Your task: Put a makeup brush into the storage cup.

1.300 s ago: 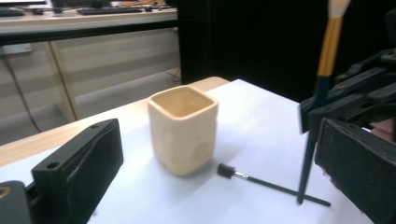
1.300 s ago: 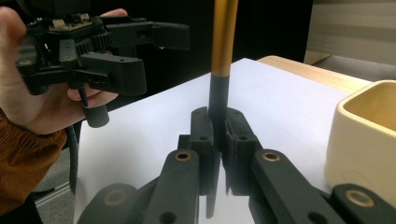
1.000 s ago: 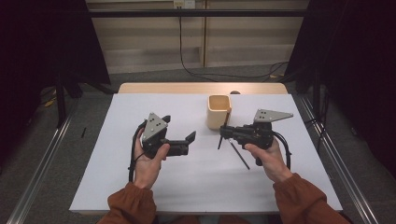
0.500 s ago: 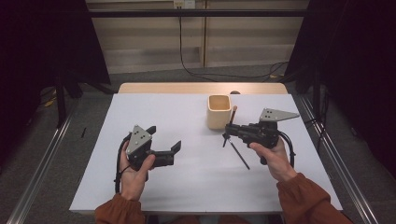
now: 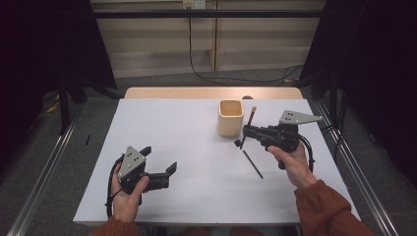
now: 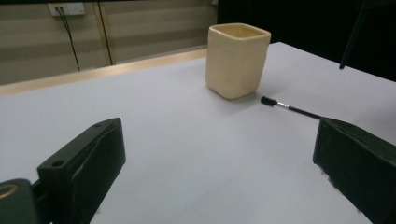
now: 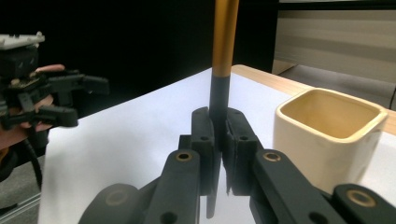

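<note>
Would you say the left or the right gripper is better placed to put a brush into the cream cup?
Right: the right gripper grips a brush upright beside the cup; the left gripper is open, farther off.

Matt ceramic cup (image 6: 238, 59), smooth white table (image 5: 187, 147)

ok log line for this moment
right gripper: shut on brush, beside cup | left gripper: open, nothing held, low over table | second brush: flat on table near cup

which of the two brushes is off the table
The orange-handled brush, clamped upright in the right gripper beside the cream cup. The thin black brush lies flat on the white table.
</note>
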`<state>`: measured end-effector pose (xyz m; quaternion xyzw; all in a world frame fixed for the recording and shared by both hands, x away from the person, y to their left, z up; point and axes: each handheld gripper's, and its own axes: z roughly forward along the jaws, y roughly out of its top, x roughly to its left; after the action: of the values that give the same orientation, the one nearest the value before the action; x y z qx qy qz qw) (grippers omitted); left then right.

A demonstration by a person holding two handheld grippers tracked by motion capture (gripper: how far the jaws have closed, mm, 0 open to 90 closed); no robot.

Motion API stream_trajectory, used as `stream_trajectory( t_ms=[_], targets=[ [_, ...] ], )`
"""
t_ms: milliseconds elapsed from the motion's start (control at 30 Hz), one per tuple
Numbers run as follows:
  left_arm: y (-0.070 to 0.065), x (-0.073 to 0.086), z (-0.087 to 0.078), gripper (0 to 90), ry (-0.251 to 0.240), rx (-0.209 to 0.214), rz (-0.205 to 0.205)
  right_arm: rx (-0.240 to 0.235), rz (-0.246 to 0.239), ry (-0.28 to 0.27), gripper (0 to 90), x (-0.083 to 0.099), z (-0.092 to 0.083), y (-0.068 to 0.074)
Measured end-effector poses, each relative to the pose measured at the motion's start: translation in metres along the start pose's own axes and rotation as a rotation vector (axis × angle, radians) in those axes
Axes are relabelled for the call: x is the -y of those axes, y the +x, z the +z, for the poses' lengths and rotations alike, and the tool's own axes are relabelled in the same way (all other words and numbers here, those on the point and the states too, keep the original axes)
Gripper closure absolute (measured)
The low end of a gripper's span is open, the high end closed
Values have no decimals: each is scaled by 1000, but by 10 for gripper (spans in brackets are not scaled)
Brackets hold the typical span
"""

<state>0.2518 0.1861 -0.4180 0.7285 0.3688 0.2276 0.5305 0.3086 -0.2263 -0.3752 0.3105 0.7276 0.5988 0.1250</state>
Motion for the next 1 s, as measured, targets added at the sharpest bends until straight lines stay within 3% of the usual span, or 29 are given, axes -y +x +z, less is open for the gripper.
stream_trajectory(
  t_ms=[200,300,500,600,700,1000],
  targets=[
    [4,11,-5,26,-5,-14,-16,11,-13,-16,834,-7,0,-6],
    [5,16,-5,33,-14,3,-35,17,-12,-23,835,-10,-1,-8],
    [9,17,-4,34,-55,-1,-37,21,-10,-30,835,-16,2,-14],
    [8,21,-2,35,-40,-8,-36,22,-15,-31,835,-20,5,-16],
    [8,20,-2,40,-41,14,-53,28,-25,-28,834,-26,7,-18],
    [6,19,-6,33,-60,32,-27,40,-37,-29,834,-47,9,-26]
  ],
)
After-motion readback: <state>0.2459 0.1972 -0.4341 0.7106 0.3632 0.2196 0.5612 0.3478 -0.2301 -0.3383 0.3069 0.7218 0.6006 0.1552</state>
